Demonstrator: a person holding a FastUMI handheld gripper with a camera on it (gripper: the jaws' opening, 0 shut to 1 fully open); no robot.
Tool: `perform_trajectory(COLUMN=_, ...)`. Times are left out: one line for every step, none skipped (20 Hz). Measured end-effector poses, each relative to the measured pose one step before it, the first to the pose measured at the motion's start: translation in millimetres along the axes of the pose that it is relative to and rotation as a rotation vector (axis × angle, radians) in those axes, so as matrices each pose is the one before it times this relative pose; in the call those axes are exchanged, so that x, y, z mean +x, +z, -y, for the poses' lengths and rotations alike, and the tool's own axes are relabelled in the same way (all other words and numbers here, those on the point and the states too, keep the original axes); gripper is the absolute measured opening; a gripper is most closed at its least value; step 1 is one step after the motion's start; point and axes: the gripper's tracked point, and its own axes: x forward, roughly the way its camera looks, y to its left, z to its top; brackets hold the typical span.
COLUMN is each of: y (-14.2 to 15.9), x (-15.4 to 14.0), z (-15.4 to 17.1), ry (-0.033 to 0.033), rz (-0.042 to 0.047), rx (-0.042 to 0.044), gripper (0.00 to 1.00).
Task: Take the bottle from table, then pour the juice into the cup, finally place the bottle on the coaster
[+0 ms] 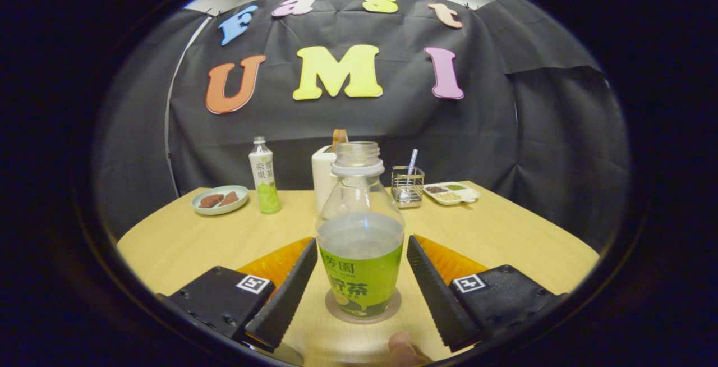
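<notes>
Bottle [360, 255] label: printed characters I could not read surely.
Far bottle [264, 182]: likewise.
Gripper [362, 242]: square code markers; fingers stood apart, flanking the bottle.

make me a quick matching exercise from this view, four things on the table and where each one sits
Things:
1. open bottle
2. sealed bottle
3. plate
4. wire holder

Places:
a. at the table's far side, just beside the plate
b. on the coaster, in the gap of the gripper, whose jaws stand open and clear of it
c. next to the divided snack tray, a straw in it
d. outermost at the far side, holding brownish pieces

Pairs: 1-b, 2-a, 3-d, 4-c
</notes>
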Motion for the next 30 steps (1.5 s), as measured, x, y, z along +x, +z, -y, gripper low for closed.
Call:
perform_trajectory(y=9.19, x=-9.22, z=1.33, ry=0.00606, rz=0.02121, rx=-0.00492, gripper=1.00)
perform_trajectory(y=8.20, x=-8.12, z=-2.10, ry=0.01385, rz=0.00987, rx=-0.00864, gripper=1.00)
perform_trajectory(y=7.84, x=-10.10, z=-2.29, ry=0.01479, rz=0.00582, rx=-0.00334, gripper=1.00)
perform_trajectory(y=8.93, x=-11.36, z=-1.13, ry=0.00975, rz=0.00785, rx=0.00404, gripper=1.00)
perform_trajectory(y=10.44, x=-11.65, z=0.05, ry=0.00164, rz=0.01866, rx=0.00820, gripper=1.00)
perform_trajectory(y=11.81, x=-13.93, z=0.86, ry=-0.00613, rz=0.02356, rx=-0.00421, gripper=1.00)
perform_trajectory(y=11.26, x=-12.94, z=-0.84, ry=0.00212, rz=0.02793, rx=-0.01729, gripper=1.00)
perform_trajectory(y=10.66, x=-13.04, z=3.21, ry=-0.00964, rz=0.01868, rx=-0.02349, gripper=1.00)
perform_trajectory(y=11.67, x=-14.52, z=0.01, ry=0.01461, rz=0.02677, rx=-0.01516, gripper=1.00)
perform_trajectory(y=9.23, x=-12.59, z=-1.57, ry=0.02099, rz=0.01316, rx=-0.00537, gripper=1.00)
perform_trajectory(y=7.33, x=-11.32, z=1.74, ry=0.01516, rz=0.01257, rx=0.00421, gripper=1.00)
perform_trajectory(y=6.76, x=-11.15, z=3.40, ry=0.00175, rz=0.00583, rx=0.00722, gripper=1.00)
perform_trajectory(y=1.76, x=-10.20, z=6.36, ry=-0.00370, rz=-0.00599, rx=0.00633, gripper=1.00)
perform_trajectory(y=4.21, x=-12.03, z=6.43, ry=-0.00646, rz=-0.00484, rx=0.01876, gripper=1.00)
perform_trajectory(y=0.89, x=-11.52, z=6.96, ry=-0.00867, rz=-0.01221, rx=0.01108, gripper=1.00)
perform_trajectory(y=2.38, x=-9.87, z=6.87, ry=-0.00903, rz=-0.00757, rx=0.00479, gripper=1.00)
perform_trajectory(y=3.01, x=-11.67, z=8.22, ry=-0.00639, rz=0.00031, rx=0.00314, gripper=1.00)
perform_trajectory(y=2.22, x=-12.53, z=12.06, ry=-0.01614, rz=-0.00495, rx=0.00555, gripper=1.00)
perform_trajectory(y=3.32, x=-8.01, z=5.97, ry=0.00588, rz=0.01602, rx=0.01364, gripper=1.00)
perform_trajectory(y=2.21, x=-9.48, z=8.76, ry=-0.00578, rz=-0.00277, rx=-0.00382, gripper=1.00)
perform_trajectory(y=-1.19, x=-12.76, z=14.77, ry=-0.02019, rz=-0.00952, rx=-0.01348, gripper=1.00)
perform_trajectory(y=-3.20, x=-9.02, z=10.69, ry=-0.01135, rz=-0.01215, rx=-0.01012, gripper=1.00)
perform_trajectory(y=-2.38, x=-10.53, z=7.32, ry=0.00070, rz=-0.00656, rx=0.00627, gripper=1.00)
perform_trajectory(y=-1.58, x=-9.52, z=4.05, ry=0.01355, rz=-0.00404, rx=0.01227, gripper=1.00)
perform_trajectory(y=-4.08, x=-13.06, z=6.89, ry=0.01017, rz=-0.00474, rx=0.01336, gripper=1.00)
perform_trajectory(y=-6.16, x=-11.11, z=9.98, ry=-0.00562, rz=-0.01075, rx=0.00387, gripper=1.00)
perform_trajectory(y=-6.83, x=-11.35, z=11.28, ry=-0.00747, rz=-0.01035, rx=0.00044, gripper=1.00)
perform_trajectory(y=-3.21, x=-12.25, z=7.55, ry=0.00270, rz=0.00677, rx=0.00895, gripper=1.00)
perform_trajectory(y=-2.82, x=-10.06, z=7.18, ry=-0.00169, rz=0.00340, rx=0.00820, gripper=1.00)
perform_trajectory(y=-4.08, x=-11.18, z=9.77, ry=-0.00789, rz=-0.00094, rx=0.01004, gripper=1.00)
